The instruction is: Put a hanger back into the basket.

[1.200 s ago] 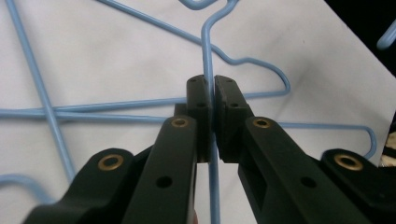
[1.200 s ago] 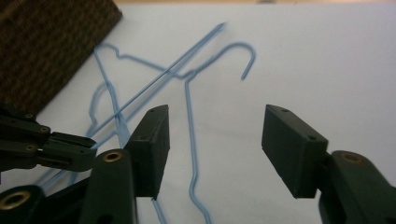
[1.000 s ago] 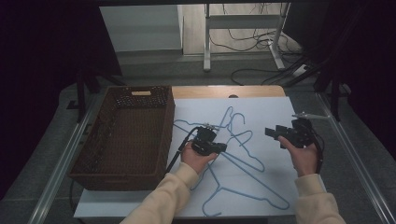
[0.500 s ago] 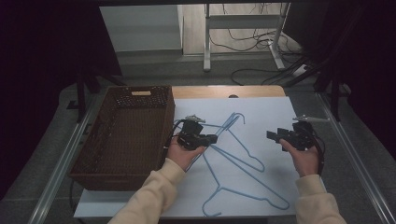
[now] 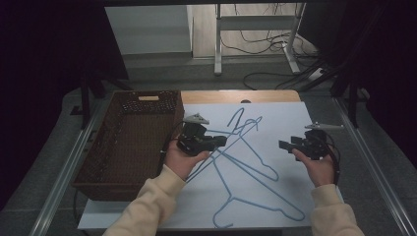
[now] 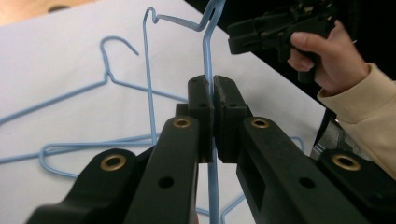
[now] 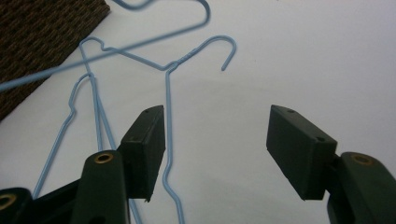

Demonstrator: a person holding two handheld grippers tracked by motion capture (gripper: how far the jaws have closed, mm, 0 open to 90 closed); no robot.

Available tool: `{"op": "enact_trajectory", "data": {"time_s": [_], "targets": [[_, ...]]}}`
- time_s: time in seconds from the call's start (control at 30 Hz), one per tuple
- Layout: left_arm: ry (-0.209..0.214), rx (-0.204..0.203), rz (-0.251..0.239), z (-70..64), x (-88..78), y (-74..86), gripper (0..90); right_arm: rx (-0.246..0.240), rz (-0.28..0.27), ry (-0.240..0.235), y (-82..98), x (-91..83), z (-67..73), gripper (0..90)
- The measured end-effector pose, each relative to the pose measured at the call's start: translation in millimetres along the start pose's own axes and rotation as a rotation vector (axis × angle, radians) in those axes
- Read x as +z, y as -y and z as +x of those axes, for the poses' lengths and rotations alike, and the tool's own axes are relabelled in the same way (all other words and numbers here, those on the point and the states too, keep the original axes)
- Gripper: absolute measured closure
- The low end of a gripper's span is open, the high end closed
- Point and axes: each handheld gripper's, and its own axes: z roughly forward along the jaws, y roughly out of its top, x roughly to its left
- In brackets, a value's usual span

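Where cables trail, white tabletop [image 5: 275, 196].

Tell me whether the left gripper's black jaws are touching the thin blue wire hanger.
Touching. In the left gripper view, the left gripper has its jaws closed on the blue wire hanger, pads pressing the wire from both sides.

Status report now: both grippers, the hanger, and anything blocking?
Left gripper shut on a blue hanger, lifted off the sheet. Right gripper open, nothing between its jaws. Other hangers lie crossed under the lifted one; basket at left.
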Motion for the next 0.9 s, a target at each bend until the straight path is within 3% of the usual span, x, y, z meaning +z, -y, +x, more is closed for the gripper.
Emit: {"op": "enact_trajectory", "data": {"time_s": [0.43, 0.9], "targets": [[-0.011, -0.01, -0.063, 13.7, -49.8, -6.7, 86.8, 0.004, 0.004, 0.01, 1.1, 0.6, -0.6, 38.0], [-0.048, -0.051, -0.13, 41.4, -96.2, 4.5, 86.8, -0.002, 0.011, 0.004, 2.6, 2.5, -0.1, 37.5]]}}
